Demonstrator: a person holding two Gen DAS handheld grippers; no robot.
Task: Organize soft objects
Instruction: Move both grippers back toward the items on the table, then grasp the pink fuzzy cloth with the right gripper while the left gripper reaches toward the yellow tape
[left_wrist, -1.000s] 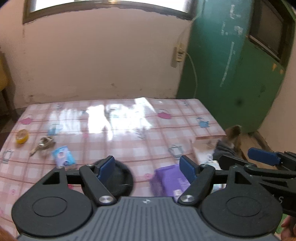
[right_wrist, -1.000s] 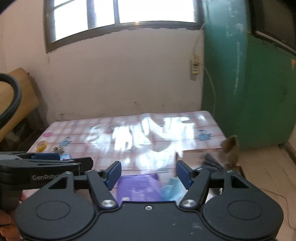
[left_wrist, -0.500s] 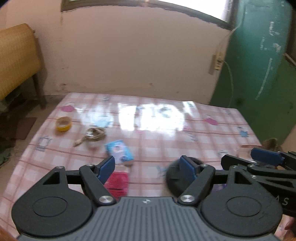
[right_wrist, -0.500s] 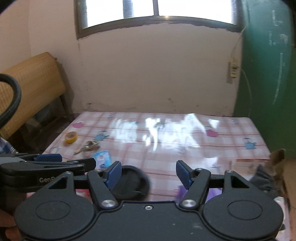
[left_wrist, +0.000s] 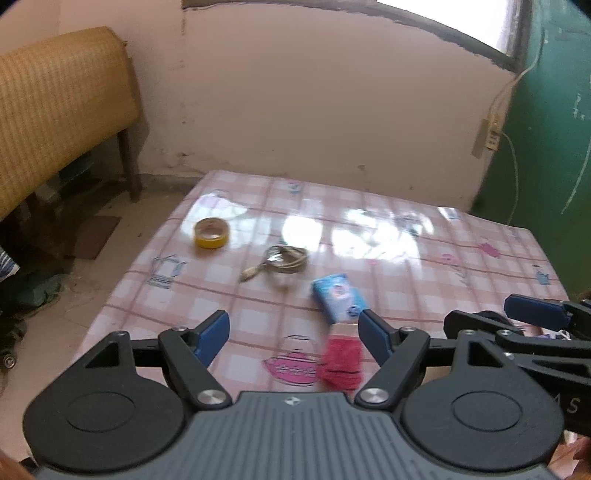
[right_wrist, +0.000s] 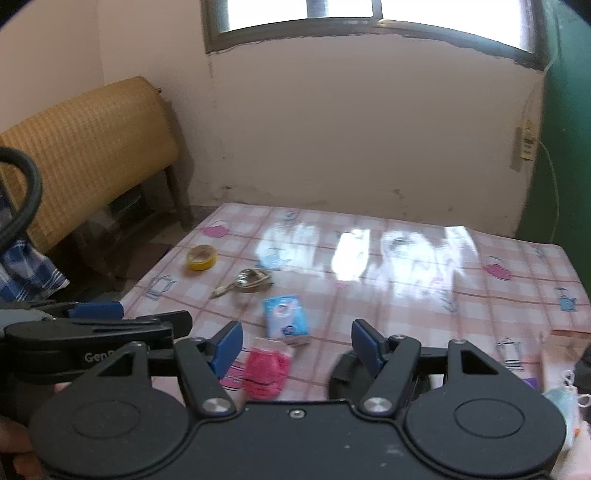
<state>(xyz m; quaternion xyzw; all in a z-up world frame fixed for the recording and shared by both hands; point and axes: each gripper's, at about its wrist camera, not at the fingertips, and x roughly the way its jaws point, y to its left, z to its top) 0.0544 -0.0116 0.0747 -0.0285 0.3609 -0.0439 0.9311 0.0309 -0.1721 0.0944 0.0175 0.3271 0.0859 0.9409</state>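
Both views have swung left since a second ago, away from the purple pack. Left gripper (left_wrist: 291, 330) and right gripper (right_wrist: 295, 341) hover wide open, empty. Red pouch (left_wrist: 341, 363) lies on the table (left_wrist: 406, 273), touching the blue tissue pack (left_wrist: 340, 297).

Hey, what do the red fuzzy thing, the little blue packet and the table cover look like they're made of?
Red fuzzy thing: seems knitted yarn or fabric, matte and nubbly, though blurred. Blue packet: probably thin plastic film, smooth with printed graphics, like a tissue pack. Table cover: likely glossy vinyl or oilcloth, since the window reflects off it in bright patches.
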